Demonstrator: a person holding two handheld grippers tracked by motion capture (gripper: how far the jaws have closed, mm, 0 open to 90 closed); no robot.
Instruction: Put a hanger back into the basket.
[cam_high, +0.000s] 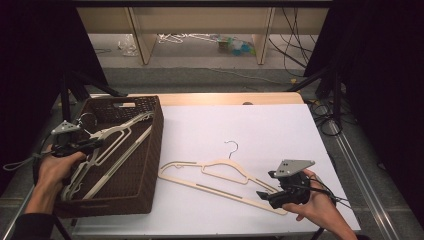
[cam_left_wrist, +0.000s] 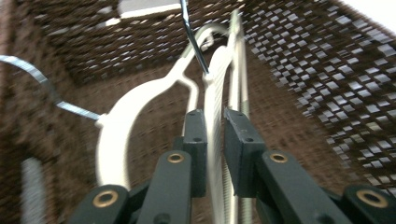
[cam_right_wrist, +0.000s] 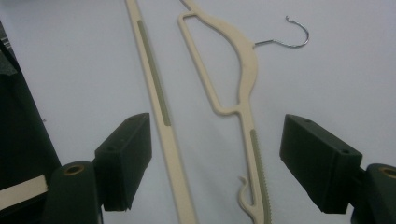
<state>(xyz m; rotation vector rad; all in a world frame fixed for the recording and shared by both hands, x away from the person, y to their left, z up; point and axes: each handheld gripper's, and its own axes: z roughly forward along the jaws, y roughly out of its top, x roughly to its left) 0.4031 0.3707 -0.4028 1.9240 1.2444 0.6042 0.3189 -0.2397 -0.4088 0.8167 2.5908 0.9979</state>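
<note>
A cream plastic hanger (cam_high: 220, 172) with a metal hook lies flat on the white table (cam_high: 250, 125). My right gripper (cam_high: 262, 194) hovers open over its right end; in the right gripper view the hanger (cam_right_wrist: 245, 70) runs between the wide-apart jaws of the gripper (cam_right_wrist: 217, 133). A brown wicker basket (cam_high: 159, 135) at the left holds several white hangers (cam_high: 112, 137). My left gripper (cam_high: 96, 144) reaches into the basket. In the left gripper view it (cam_left_wrist: 215, 123) is shut on the edge of one white hanger (cam_left_wrist: 214, 84), whose hook points up.
The basket fills the table's left side, its front wall near the front edge. A wooden strip (cam_high: 225, 98) borders the table's far edge. Black stands and cables (cam_high: 327, 100) sit off the right corner. Bare white surface lies behind and right of the cream hanger.
</note>
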